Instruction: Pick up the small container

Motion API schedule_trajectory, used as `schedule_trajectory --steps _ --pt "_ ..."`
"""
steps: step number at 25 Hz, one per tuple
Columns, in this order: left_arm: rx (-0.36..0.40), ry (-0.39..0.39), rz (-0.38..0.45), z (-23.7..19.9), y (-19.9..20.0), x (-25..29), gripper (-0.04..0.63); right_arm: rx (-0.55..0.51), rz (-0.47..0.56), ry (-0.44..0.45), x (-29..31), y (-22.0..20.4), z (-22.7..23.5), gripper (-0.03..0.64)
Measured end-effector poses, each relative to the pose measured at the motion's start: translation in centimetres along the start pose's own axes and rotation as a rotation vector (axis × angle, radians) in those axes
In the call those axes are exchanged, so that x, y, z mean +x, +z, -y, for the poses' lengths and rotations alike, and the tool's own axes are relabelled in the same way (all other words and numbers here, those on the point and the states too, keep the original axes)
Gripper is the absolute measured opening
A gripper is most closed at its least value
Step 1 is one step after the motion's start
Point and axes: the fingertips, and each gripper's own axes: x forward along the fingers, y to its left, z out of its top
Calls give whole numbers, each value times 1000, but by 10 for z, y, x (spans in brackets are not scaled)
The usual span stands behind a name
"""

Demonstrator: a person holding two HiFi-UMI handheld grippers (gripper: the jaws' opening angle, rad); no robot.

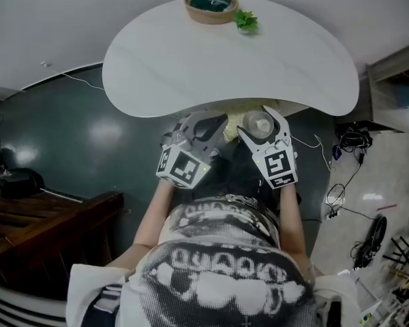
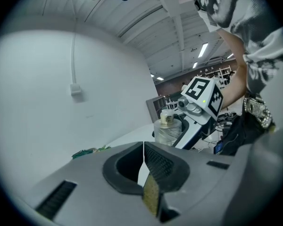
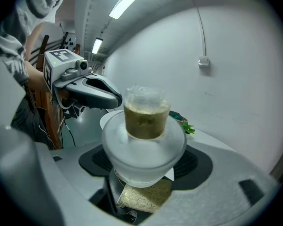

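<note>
The small container (image 3: 144, 134) is a clear plastic jar with a narrow cap on top. My right gripper (image 3: 144, 166) is shut on it, jaws pressing its sides. In the head view the container (image 1: 260, 122) sits between the right gripper's (image 1: 262, 131) fingers, just below the white table's near edge (image 1: 218, 104). My left gripper (image 1: 215, 125) hangs beside it on the left, shut with nothing in it. In the left gripper view its jaws (image 2: 144, 149) meet, and the container (image 2: 167, 130) shows beyond them in the right gripper (image 2: 191, 126).
A wooden bowl (image 1: 211, 7) with something dark green inside stands at the far edge of the table, a green leafy sprig (image 1: 245, 21) next to it. Dark floor lies below, wooden furniture (image 1: 41, 216) at the left, cables (image 1: 347, 182) at the right.
</note>
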Motion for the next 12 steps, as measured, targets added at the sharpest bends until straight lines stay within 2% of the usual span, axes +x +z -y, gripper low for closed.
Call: schedule_trajectory --steps 12 --pt "13 -34 18 5 6 7 6 -1 3 -12 -3 2 1 342"
